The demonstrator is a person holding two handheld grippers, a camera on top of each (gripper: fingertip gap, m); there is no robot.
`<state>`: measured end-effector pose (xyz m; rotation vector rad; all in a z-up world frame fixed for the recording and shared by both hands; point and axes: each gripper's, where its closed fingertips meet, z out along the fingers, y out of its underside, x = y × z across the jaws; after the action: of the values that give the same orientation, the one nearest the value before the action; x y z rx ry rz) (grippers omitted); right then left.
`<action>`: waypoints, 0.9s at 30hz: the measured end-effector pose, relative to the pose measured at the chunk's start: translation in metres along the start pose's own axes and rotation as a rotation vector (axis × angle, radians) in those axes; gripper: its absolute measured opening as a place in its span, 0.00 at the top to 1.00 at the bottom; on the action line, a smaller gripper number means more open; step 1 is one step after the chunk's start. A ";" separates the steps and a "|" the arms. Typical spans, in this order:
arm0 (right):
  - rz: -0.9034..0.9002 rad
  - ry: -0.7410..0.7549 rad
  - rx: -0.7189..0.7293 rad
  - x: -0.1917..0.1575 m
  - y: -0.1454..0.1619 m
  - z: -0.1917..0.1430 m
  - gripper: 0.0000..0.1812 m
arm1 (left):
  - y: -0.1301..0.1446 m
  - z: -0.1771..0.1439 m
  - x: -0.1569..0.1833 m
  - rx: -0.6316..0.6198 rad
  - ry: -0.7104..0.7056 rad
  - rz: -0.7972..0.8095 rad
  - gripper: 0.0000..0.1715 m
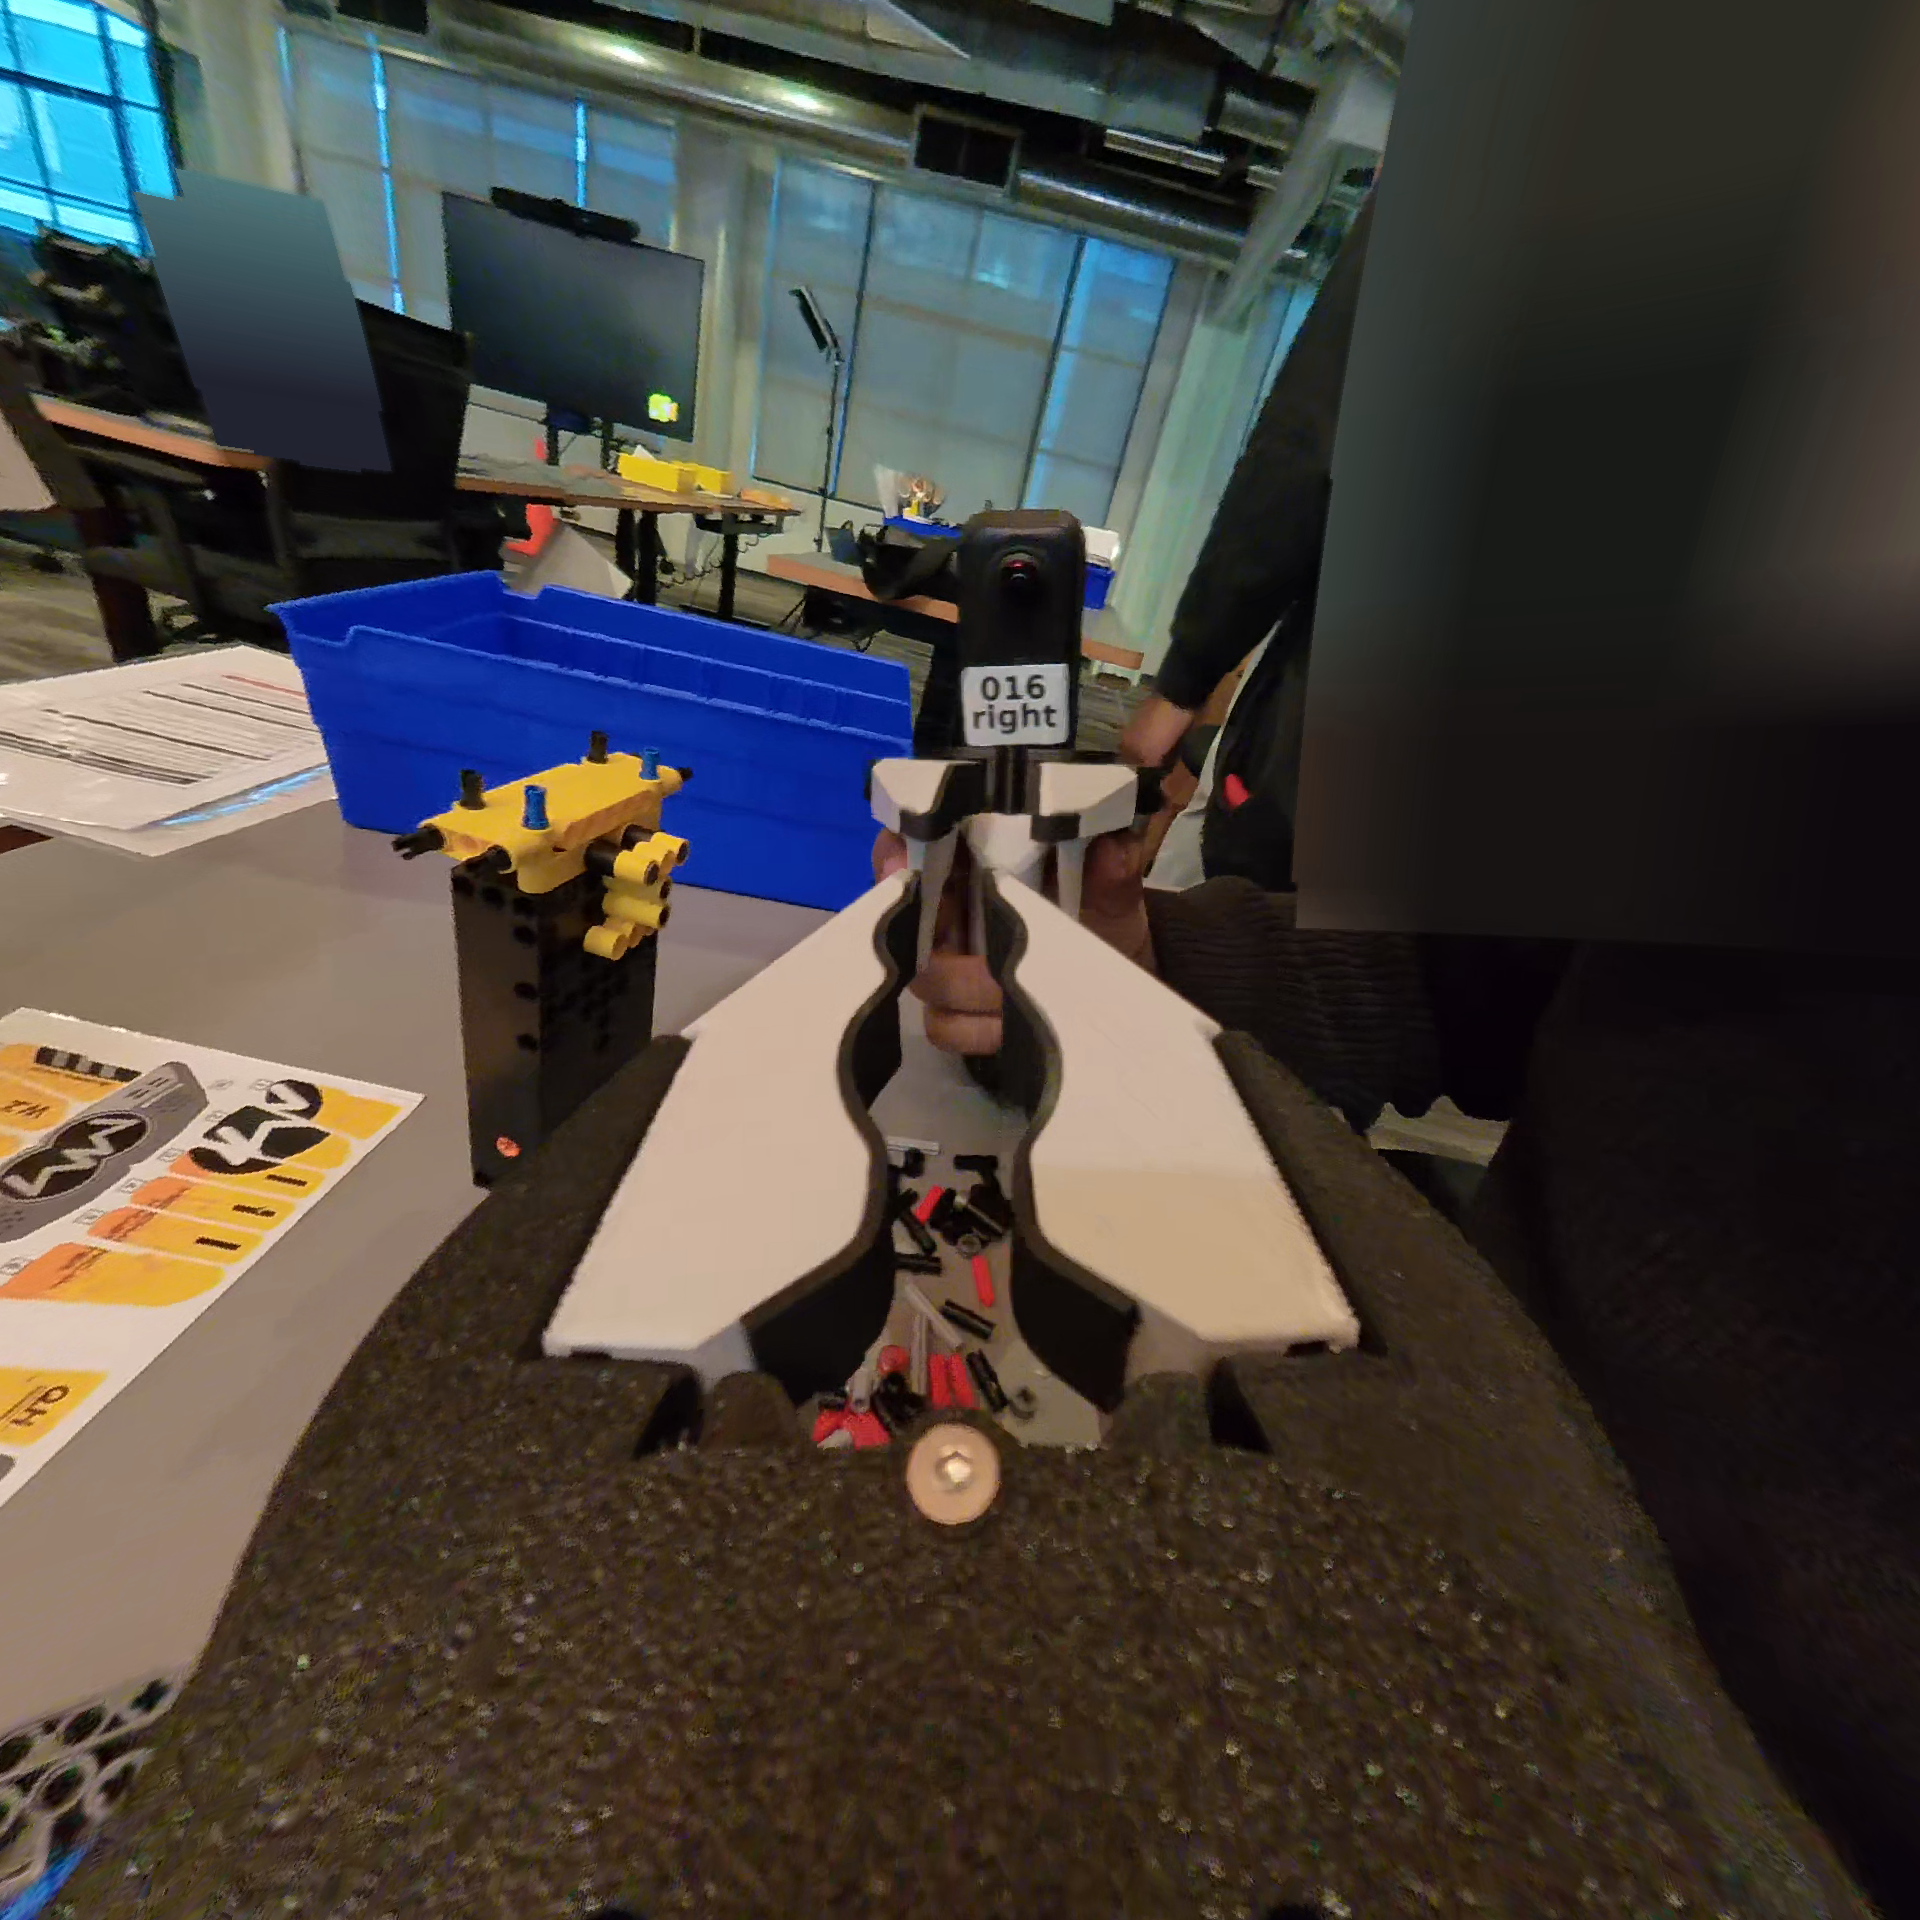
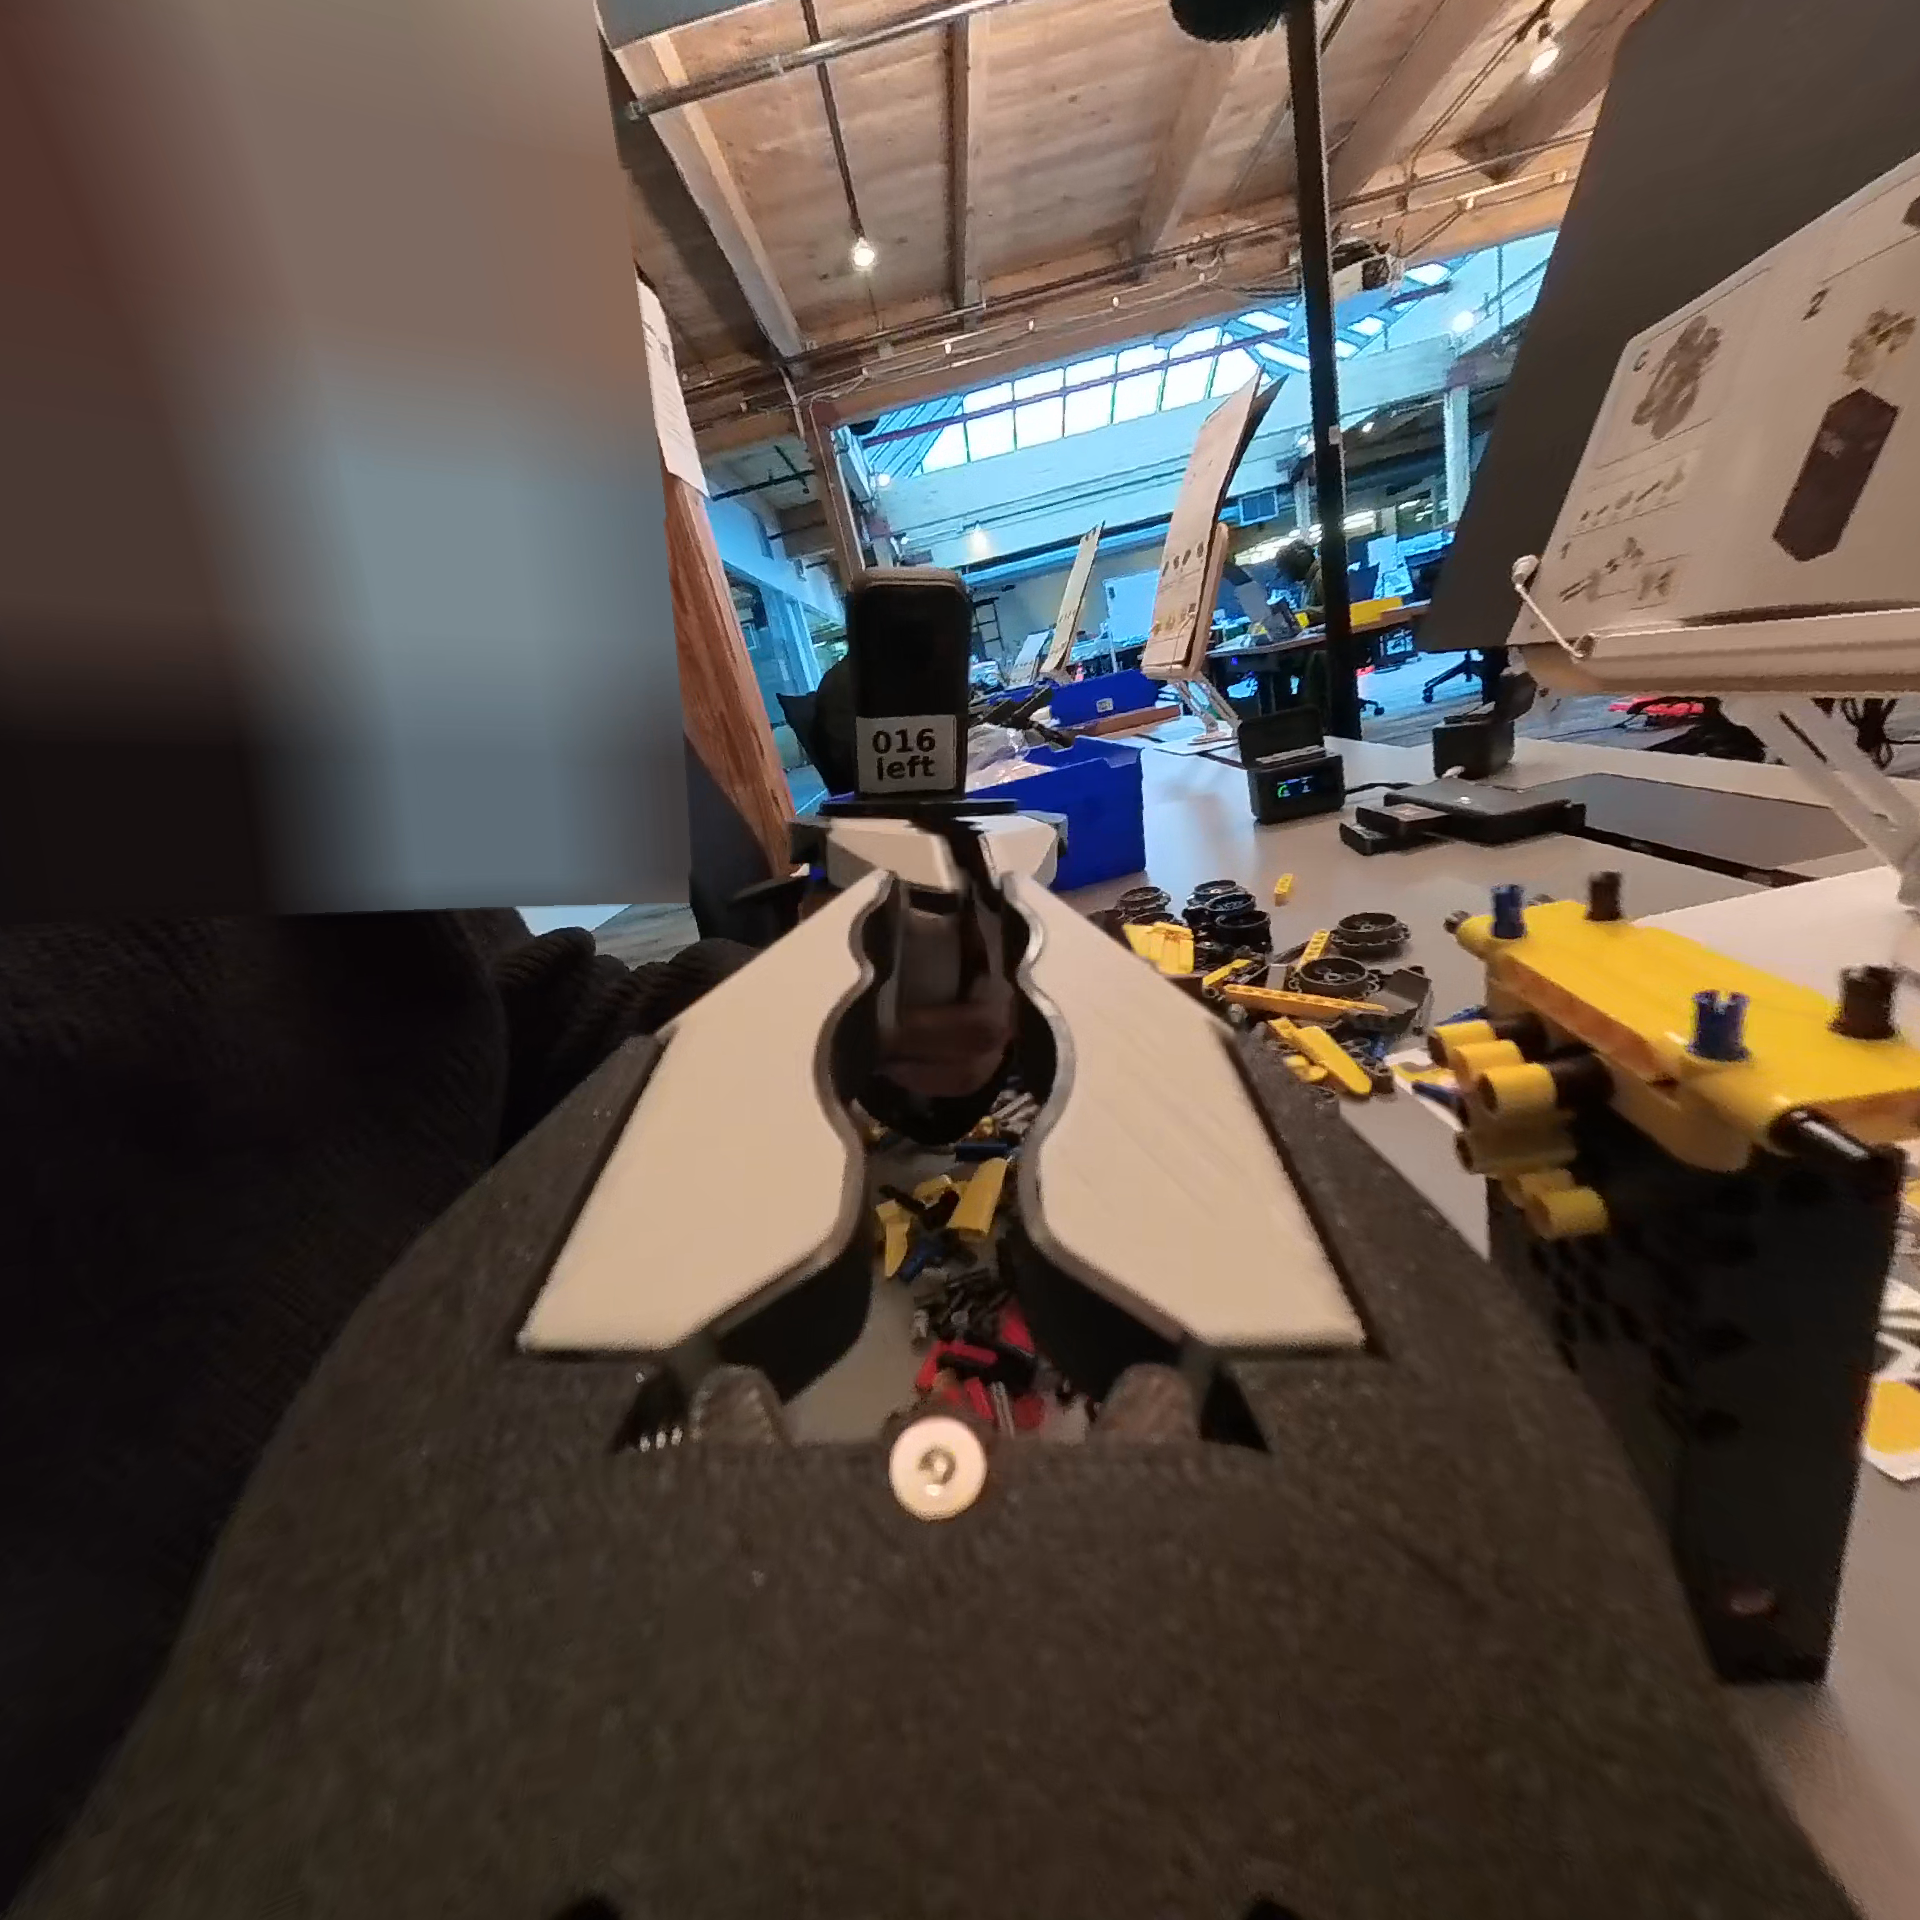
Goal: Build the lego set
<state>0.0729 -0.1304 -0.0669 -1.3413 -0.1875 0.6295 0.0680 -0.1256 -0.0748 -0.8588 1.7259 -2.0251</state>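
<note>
My left gripper [image 1: 951, 899] and my right gripper [image 2: 951, 894] point at each other, tip to tip, above the grey table. Both have white fingers with black pads. Each pair stands a small gap apart with nothing seen between. Below both lie small loose pins [image 1: 940, 1236], red, black and grey, which also show in the right wrist view [image 2: 966, 1320] mixed with yellow bits. A black brick tower with a yellow top and blue and black pins [image 1: 556, 966] stands left of my left gripper. In the right wrist view the tower [image 2: 1683, 1299] stands close on the right.
A blue bin [image 1: 603, 717] stands behind the tower. A sticker sheet [image 1: 156, 1174] and printed papers [image 1: 135, 727] lie to the left. A pile of yellow and black parts and wheels [image 2: 1299, 966] lies farther off. An instruction booklet on a stand [image 2: 1714, 436] rises at the right. Only a small space, under 4 cm, lies between the two pairs of fingers.
</note>
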 end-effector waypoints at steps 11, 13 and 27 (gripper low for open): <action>-0.117 -0.001 -0.104 -0.009 0.017 0.009 0.96 | 0.011 0.004 0.005 -0.064 0.018 0.035 0.95; -0.120 0.000 -0.118 -0.009 0.018 0.009 0.96 | 0.011 0.004 0.007 -0.073 0.035 0.036 0.97; -0.182 0.037 -0.168 -0.003 0.029 0.009 0.93 | 0.017 0.004 -0.004 -0.108 -0.055 0.111 0.96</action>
<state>0.0567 -0.1213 -0.0913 -1.4770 -0.3349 0.4426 0.0715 -0.1301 -0.0919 -0.8244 1.8245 -1.8354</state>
